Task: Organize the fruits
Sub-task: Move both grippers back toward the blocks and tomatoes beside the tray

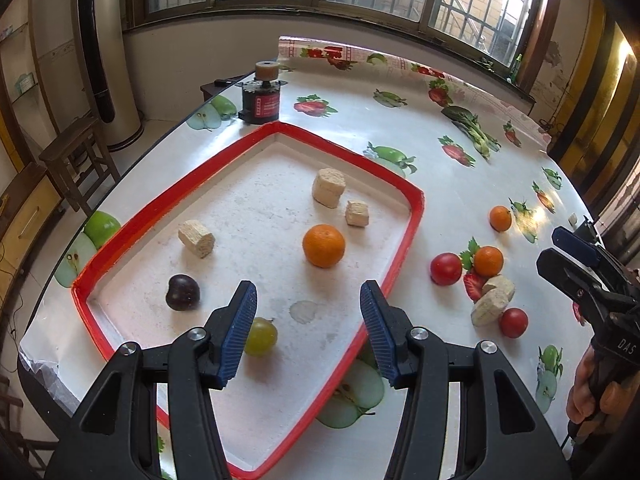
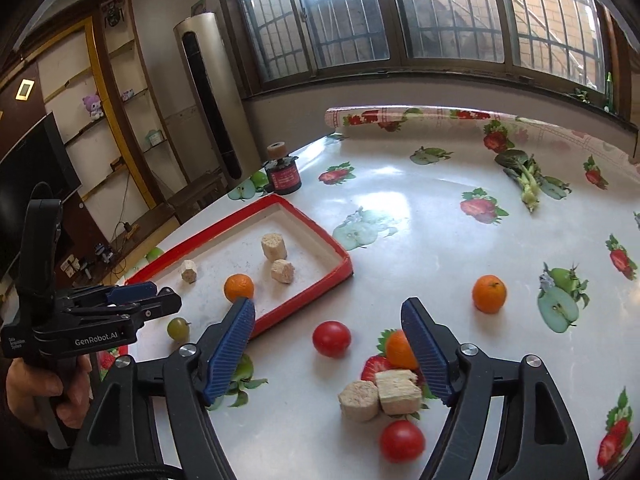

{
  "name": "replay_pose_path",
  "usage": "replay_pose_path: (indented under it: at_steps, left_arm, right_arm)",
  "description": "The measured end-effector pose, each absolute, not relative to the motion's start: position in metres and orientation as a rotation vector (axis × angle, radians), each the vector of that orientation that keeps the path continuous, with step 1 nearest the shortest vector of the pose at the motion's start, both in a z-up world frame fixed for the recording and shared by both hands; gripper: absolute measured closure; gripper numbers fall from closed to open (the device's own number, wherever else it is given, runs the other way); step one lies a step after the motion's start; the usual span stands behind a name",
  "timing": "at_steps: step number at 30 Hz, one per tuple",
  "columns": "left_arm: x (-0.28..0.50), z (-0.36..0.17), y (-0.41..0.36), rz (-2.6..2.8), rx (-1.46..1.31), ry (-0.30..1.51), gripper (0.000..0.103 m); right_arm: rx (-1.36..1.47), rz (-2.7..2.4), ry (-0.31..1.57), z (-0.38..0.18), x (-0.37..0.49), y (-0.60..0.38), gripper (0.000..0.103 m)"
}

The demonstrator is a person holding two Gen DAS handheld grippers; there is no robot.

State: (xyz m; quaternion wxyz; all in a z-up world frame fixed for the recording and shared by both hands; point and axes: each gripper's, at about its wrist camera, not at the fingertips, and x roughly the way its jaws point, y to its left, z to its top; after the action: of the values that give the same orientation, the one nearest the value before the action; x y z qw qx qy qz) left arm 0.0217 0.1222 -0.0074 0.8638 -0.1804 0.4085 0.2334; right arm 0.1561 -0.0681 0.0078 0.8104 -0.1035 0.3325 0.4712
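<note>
progress: partway | in tray (image 1: 408,240): orange (image 1: 323,245), plum (image 1: 183,292), grape (image 1: 262,336) | on desk (image 2: 400,232): two oranges, two tomatoes | left gripper (image 1: 308,328), right gripper (image 2: 328,344): jaws wide, empty

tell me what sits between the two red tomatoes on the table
Two beige cake-like chunks lie between the far tomato and the near tomato, beside an orange; the right wrist view shows it best.
</note>
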Motion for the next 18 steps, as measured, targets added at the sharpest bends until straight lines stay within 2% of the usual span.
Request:
replay_pose_path:
  at_steps: [3, 13, 18]
  left_arm:
    - [0.028, -0.006, 0.108, 0.461, -0.365, 0.858, 0.051]
    - [0.044, -0.007, 0.069, 0.372, -0.330, 0.876, 0.051]
    - [0.050, -0.011, 0.056, 0.343, -0.319, 0.889, 0.051]
  right_arm:
    - [-0.243, 0.955, 0.692, 0.010, 0.157, -0.088, 0.006]
    - [-0.250, 0.915, 0.723, -0.008, 0.163, -0.139, 0.005]
    - [-0.246, 0.899, 0.745, -0.016, 0.164, -0.152, 0.007]
